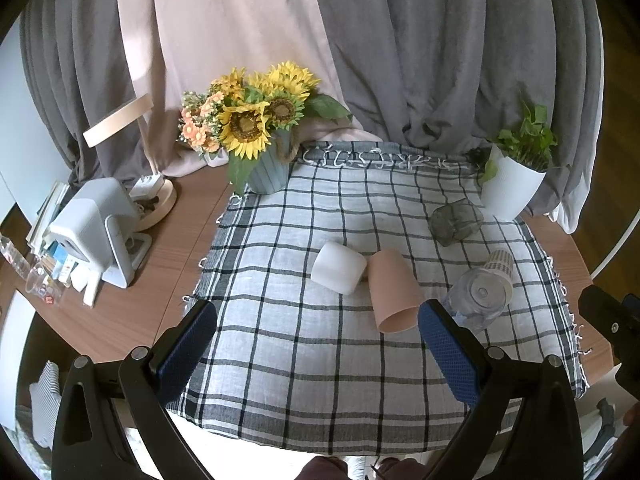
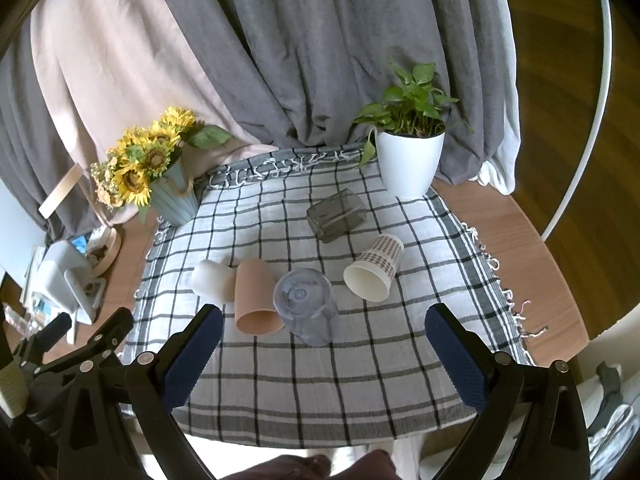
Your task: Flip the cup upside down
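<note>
Several cups rest on a checked cloth (image 1: pixel 320 360) (image 2: pixel 320 380). A white cup (image 1: pixel 338 267) (image 2: pixel 212 280) and a pink cup (image 1: pixel 393 292) (image 2: pixel 256 298) lie on their sides, touching. A clear plastic cup (image 1: pixel 478 296) (image 2: pixel 306 306) stands upside down. A patterned paper cup (image 1: pixel 500 266) (image 2: pixel 374 272) lies on its side, mouth toward me. A dark glass cup (image 1: pixel 454 220) (image 2: pixel 336 214) lies on its side farther back. My left gripper (image 1: pixel 318 350) is open and empty, short of the pink cup. My right gripper (image 2: pixel 324 354) is open and empty, short of the clear cup.
A sunflower vase (image 1: pixel 264 168) (image 2: pixel 176 196) stands at the back left of the cloth. A white plant pot (image 1: pixel 510 188) (image 2: pixel 408 160) stands at the back right. A white device (image 1: pixel 100 232) (image 2: pixel 68 280) and clutter sit on the wooden table (image 1: pixel 160 280) at left. Curtains hang behind.
</note>
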The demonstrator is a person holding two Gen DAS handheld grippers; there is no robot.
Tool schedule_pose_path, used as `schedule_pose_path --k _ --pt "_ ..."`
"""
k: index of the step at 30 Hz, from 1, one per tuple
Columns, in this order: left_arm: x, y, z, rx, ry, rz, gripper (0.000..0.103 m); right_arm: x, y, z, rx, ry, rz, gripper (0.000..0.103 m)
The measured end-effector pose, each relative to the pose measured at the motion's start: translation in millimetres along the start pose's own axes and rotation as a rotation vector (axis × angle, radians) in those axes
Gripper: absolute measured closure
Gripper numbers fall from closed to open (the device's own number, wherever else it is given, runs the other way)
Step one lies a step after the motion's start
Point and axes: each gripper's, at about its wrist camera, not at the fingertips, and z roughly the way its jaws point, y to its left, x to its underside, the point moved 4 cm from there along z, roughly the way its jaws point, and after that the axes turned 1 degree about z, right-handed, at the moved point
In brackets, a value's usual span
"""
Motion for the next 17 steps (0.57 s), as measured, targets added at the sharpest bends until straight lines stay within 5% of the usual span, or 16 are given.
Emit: schedule_pose_path --k 17 --pt "1.1 1.5 -0.3 -0.001 0.001 -0.001 0.0 0.7 2.6 2.7 -0.009 0.014 -0.01 0.001"
